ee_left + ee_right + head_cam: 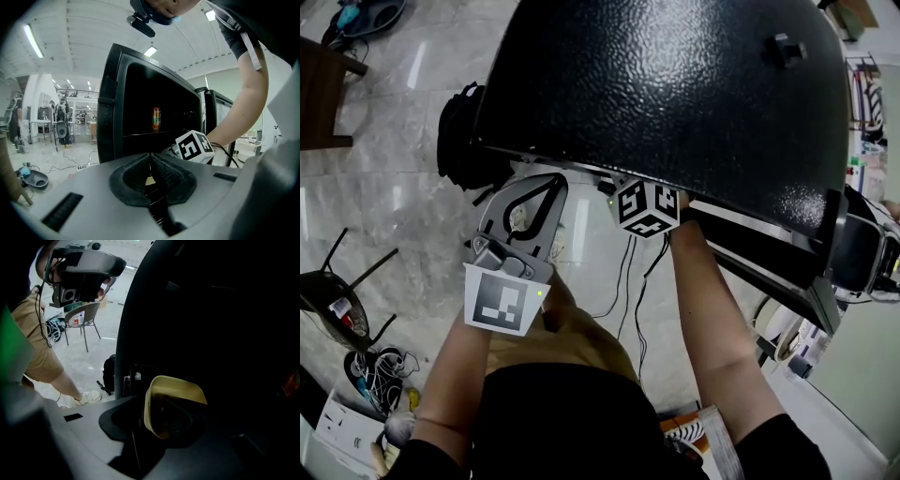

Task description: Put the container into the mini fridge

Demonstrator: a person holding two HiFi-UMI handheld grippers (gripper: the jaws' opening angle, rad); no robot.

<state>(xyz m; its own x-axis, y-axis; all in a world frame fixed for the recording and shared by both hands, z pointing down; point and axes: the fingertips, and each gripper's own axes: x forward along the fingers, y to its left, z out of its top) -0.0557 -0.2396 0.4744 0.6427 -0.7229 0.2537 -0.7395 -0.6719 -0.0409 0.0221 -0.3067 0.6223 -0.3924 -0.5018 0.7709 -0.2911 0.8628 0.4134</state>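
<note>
The placing step was at its end. The person's right arm reached in under the top of the black mini fridge (675, 94), and the right gripper (159, 413) sat inside the dark cabinet. Its jaws stood wide apart, astride one wall of the pale yellow plastic container (178, 385). One pad was inside the tub and the other outside, and neither appeared to press on it.

The container was therefore in the fridge, though the interior was too dark to show whether it rested flat on a shelf. The left gripper (151, 164) hung in front of the open fridge with its jaws together and nothing between them (it had no part in this step). Deeper in, an orange drink can (156, 118) stood on a shelf.

The next move probably called for lifting the right gripper clear of the container's wall, then drawing it straight back out without snagging the rim. After that the door would likely need shutting.
</note>
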